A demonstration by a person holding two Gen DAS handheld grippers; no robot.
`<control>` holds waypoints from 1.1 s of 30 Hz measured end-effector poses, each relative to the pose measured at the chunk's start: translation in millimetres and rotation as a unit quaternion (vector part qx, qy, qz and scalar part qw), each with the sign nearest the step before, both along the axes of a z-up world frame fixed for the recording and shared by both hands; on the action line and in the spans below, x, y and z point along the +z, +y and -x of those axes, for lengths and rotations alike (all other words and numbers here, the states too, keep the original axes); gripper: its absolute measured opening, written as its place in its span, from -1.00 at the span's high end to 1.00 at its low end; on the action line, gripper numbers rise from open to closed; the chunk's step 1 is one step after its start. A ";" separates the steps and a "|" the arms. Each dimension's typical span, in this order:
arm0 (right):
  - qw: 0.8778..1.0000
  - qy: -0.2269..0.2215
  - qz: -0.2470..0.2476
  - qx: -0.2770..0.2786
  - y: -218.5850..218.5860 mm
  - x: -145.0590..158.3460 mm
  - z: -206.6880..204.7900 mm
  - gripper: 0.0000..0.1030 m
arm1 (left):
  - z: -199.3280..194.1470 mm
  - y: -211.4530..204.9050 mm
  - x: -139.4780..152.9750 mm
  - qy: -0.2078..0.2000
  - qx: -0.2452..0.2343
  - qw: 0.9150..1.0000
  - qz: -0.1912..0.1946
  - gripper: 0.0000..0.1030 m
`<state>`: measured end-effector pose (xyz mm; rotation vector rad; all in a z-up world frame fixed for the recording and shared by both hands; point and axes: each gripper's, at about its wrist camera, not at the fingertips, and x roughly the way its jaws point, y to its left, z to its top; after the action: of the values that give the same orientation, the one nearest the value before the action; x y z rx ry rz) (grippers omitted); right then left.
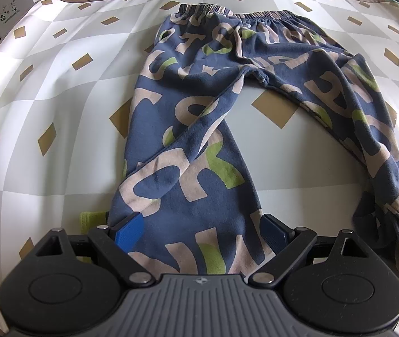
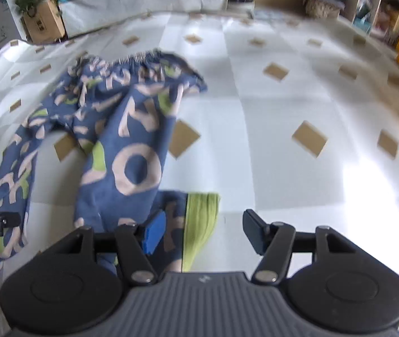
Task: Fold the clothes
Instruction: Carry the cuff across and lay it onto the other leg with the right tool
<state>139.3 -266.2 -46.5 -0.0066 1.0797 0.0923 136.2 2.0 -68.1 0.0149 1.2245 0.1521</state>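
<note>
On the checked sheet [image 1: 45, 90] lie the trousers [image 1: 199, 112], waistband far, legs spread toward the cameras. Left gripper [image 1: 203, 231]: fingers spread wide above the lower part of one leg, fabric below and between them, no pinch visible. Right gripper [image 2: 203, 230]: fingers parted, holding nothing; the other leg's green cuff [image 2: 199, 219] lies between them, nearer the blue finger [image 2: 154, 234].
</note>
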 end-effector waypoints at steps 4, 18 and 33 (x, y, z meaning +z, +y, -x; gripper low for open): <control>1.000 0.014 0.007 0.019 5.7 -12.6 -2.5 -0.14 | -0.5 1.0 -1.5 0.003 0.002 1.000 -0.001 -0.74; 0.998 0.022 0.025 0.048 23.5 -32.0 -7.1 -0.09 | -0.2 1.6 -6.6 0.015 0.006 1.000 0.005 -0.74; 0.999 -0.023 -0.007 0.021 16.9 -14.2 -2.7 0.87 | 0.4 1.9 -8.8 0.016 0.005 1.000 -0.008 -0.74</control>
<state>142.0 -249.3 -60.7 -0.0189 1.0322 0.1371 135.9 3.9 -76.9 0.0245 1.2549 0.1704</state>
